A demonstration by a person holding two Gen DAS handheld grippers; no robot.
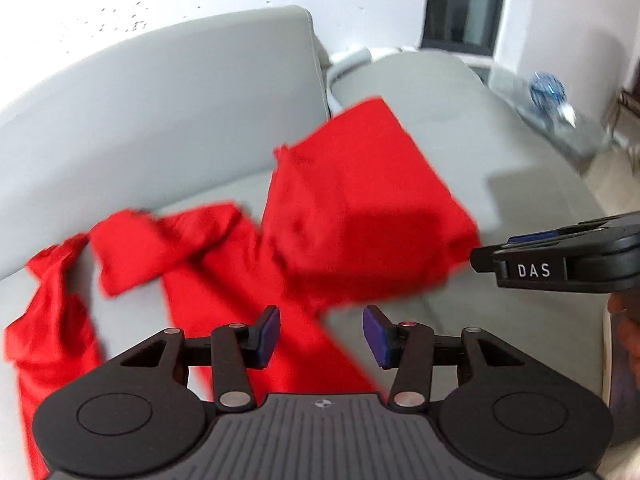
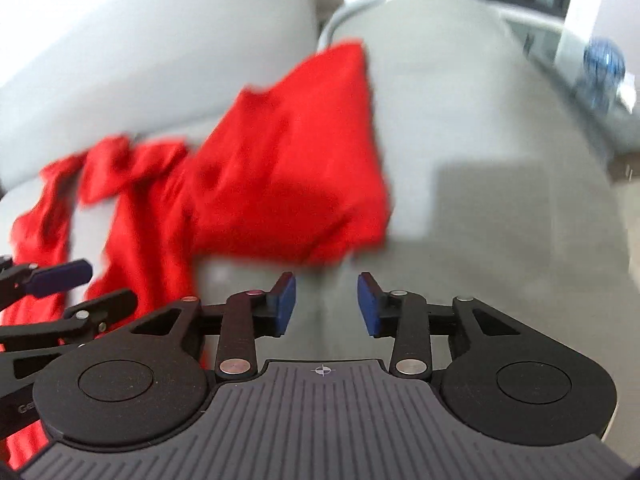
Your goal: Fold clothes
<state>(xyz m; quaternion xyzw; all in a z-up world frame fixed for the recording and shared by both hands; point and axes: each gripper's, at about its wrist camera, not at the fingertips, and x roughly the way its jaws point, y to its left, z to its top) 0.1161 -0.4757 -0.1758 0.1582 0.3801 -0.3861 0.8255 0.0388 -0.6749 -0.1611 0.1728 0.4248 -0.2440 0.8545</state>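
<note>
A bright red fabric garment point(image 1: 352, 208) lies partly folded on the seat of a pale grey upholstered sofa point(image 1: 152, 120), its broad panel doubled over toward the far right while long, narrow red lengths trail away to the left and down the near side of the cushion. Both hand-held tools hang above it with nothing in their grasp: the left gripper point(image 1: 322, 334) shows its blue-padded fingers spread apart over a strip of the red cloth without touching it, and the right gripper point(image 2: 326, 304) likewise stands with its pads parted over bare grey cushion, just short of the folded panel's near edge. In the left wrist view the right tool's black body reaches in from the right edge, near the fold's corner; in the right wrist view the left tool's fingers show at the lower left, over the trailing cloth. Both pictures are smeared by motion. The step in hand looks like the pause between folds, one flap laid over and let go, the rest of the garment unfolded. The next move would seem to call for a fresh pinch on the loose lengths at the left, gathered and carried across onto the folded panel, with care not to drag the finished fold askew.
</note>
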